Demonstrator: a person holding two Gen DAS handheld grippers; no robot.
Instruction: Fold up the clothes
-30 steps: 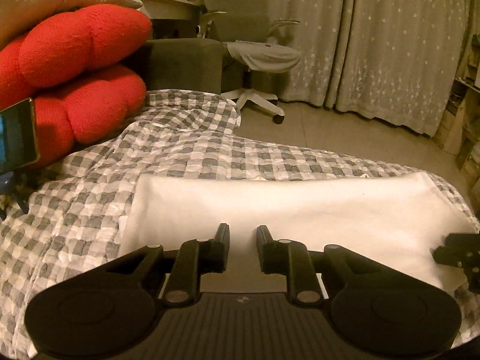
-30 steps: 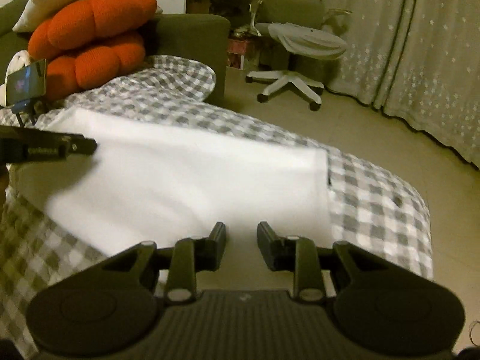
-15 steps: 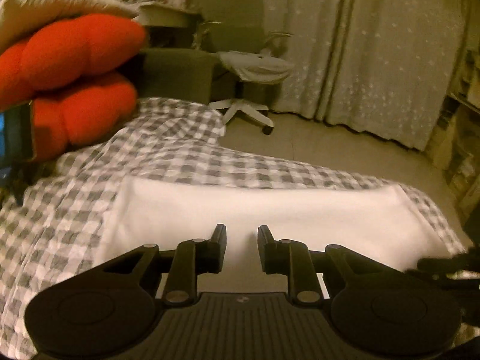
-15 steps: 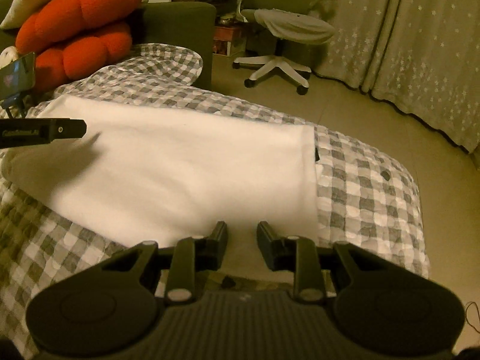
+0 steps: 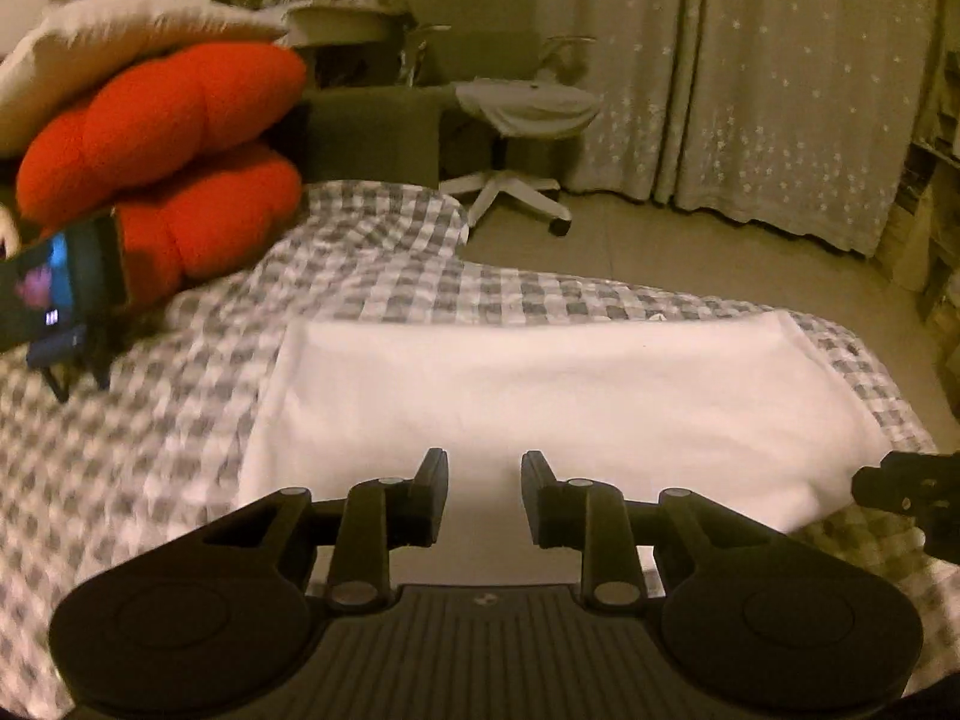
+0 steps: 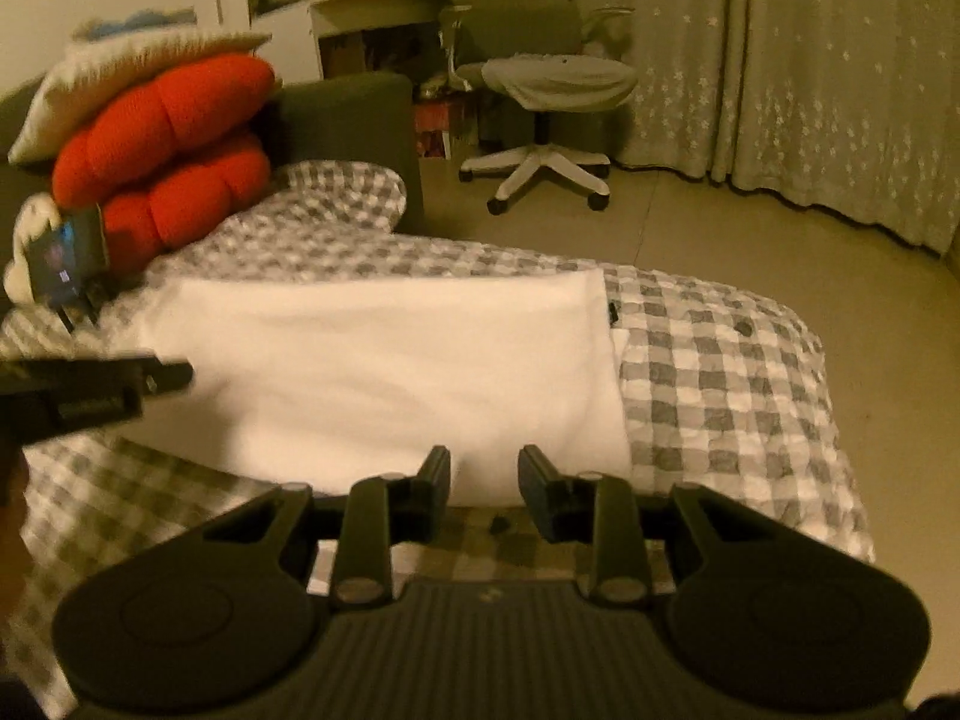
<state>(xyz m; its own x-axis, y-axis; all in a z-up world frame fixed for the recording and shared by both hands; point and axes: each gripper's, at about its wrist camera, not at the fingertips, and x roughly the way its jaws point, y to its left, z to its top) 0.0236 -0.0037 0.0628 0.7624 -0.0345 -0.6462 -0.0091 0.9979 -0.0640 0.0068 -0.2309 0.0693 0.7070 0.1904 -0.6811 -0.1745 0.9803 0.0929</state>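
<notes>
The left hand-held gripper (image 5: pixel 483 495) hangs with jaws parted and empty over the near hem of the white garment (image 5: pixel 540 402); the right hand-held gripper (image 6: pixel 483 492) is likewise open and empty at the same hem. The garment lies flat on the checked bedspread (image 6: pixel 720 384), just ahead of both, long axis running left to right.

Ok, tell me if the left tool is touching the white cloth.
Cannot tell. In the left wrist view the open left tool overlaps the white cloth, with neither contact nor gap showing plainly.
</notes>
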